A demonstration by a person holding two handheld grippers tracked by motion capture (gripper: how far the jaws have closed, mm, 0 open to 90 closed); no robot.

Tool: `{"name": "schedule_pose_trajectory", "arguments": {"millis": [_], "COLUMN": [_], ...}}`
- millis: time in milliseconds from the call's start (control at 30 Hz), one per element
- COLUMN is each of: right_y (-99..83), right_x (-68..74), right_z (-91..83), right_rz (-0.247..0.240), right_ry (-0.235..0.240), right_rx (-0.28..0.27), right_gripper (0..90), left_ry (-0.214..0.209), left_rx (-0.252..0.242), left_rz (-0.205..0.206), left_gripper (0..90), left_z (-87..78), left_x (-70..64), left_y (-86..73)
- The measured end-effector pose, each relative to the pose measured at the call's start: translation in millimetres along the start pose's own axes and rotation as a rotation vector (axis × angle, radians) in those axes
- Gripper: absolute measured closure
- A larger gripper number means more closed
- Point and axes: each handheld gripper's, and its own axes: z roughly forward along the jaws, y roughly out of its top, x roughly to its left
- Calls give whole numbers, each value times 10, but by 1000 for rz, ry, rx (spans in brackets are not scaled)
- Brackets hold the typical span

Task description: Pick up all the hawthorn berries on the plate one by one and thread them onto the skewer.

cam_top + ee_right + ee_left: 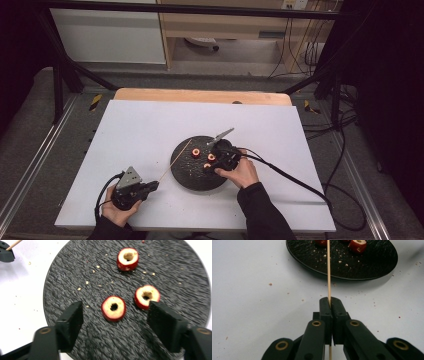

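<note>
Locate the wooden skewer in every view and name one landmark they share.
High view: the wooden skewer slants from the left gripper up over the black plate.
Left gripper view: skewer runs straight up from the shut jaws.
Right gripper view: its end at the top left corner.
Shared landmark: the black plate.

On the surface [150, 125], the plate [175, 270] carries three cored fruit slices [114, 308]. My left gripper [330, 302] sits left of the plate, its skewer [328, 270] reaching over the plate's rim.
</note>
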Motion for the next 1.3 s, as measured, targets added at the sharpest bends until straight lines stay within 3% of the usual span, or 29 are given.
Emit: {"name": "schedule_pose_trajectory", "arguments": {"millis": [467,1300], "right_y": [117,132], "right_x": [-74,-123], "right_z": [190,261], "right_rz": [1,22], "right_ry": [48,74], "right_rx": [115,145], "right_gripper": [524,599], "left_ry": [-2,-4], "left_rx": [3,8], "left_rz": [3,8], "left_gripper": [882,882], "left_z": [5,11], "left_x": [-4,-8], "left_y": [0,0]}}
